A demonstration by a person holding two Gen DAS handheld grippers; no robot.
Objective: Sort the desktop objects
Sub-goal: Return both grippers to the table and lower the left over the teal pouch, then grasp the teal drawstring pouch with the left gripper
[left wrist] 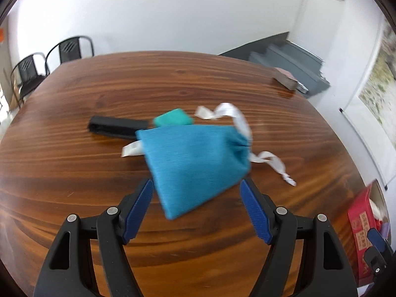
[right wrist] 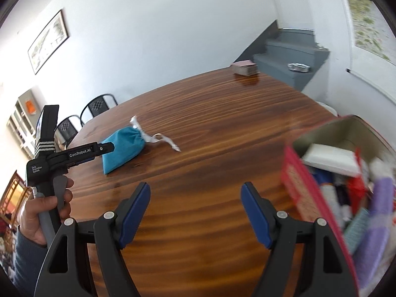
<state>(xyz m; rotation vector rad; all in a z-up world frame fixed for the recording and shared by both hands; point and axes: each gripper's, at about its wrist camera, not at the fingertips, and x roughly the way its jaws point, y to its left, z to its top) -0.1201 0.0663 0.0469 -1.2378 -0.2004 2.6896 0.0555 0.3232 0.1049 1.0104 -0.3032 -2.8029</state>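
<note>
A blue drawstring pouch (left wrist: 195, 163) with white ribbon ties lies on the wooden table (left wrist: 74, 173). My left gripper (left wrist: 196, 190) is open, its blue pads on either side of the pouch's near corner without pressing it. Just behind the pouch sit a teal block (left wrist: 173, 118) and a long black case (left wrist: 113, 127). In the right wrist view the pouch (right wrist: 123, 146) lies at mid-left, with the left gripper (right wrist: 109, 146) at its edge, held by a hand (right wrist: 42, 212). My right gripper (right wrist: 195, 193) is open over bare wood, with nothing between its fingers.
A red box (right wrist: 297, 198) full of mixed items stands open at the table's right edge, also seen as the red box (left wrist: 358, 235) in the left wrist view. A small stack (right wrist: 245, 68) sits at the far edge. Black chairs (left wrist: 66, 49) stand beyond the table.
</note>
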